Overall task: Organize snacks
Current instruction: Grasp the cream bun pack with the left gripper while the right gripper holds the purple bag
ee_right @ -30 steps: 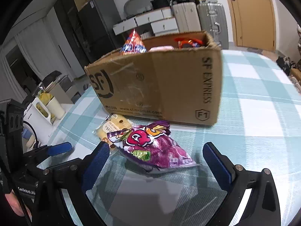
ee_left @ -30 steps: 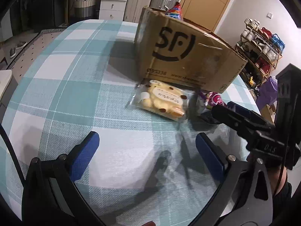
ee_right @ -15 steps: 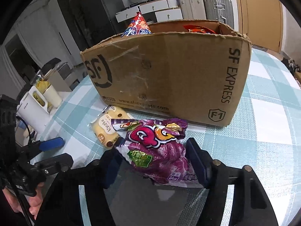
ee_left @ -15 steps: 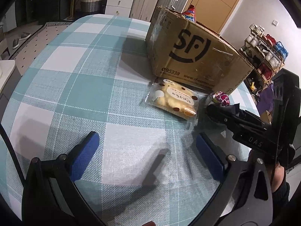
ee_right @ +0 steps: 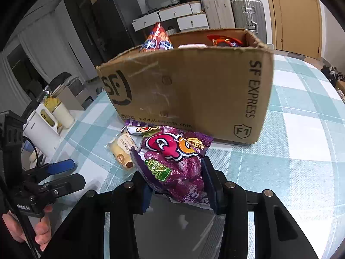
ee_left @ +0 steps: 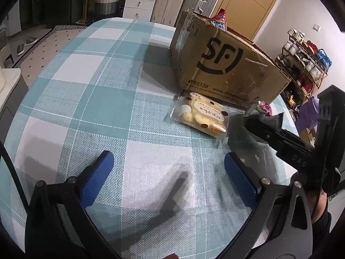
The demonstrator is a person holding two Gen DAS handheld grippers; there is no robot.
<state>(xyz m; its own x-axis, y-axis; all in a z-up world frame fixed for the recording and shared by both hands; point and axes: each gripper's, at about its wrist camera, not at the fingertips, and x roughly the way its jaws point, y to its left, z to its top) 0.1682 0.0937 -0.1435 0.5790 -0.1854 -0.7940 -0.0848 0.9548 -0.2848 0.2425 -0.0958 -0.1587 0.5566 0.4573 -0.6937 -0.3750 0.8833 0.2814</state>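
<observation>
Right tongs just closed, gripping purple snack bag, left tongs open, empty

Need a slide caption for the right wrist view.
Right gripper closing on purple snack bag before open cardboard box.

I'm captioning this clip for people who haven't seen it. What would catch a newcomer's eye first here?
First, the purple snack bag, squeezed in the right gripper, whose jaws have just been closing on it. Right behind it stands the open cardboard box with snacks poking out of the top. A yellow pastry packet lies on the checked tablecloth in front of the box, ahead of the open left gripper.
</observation>
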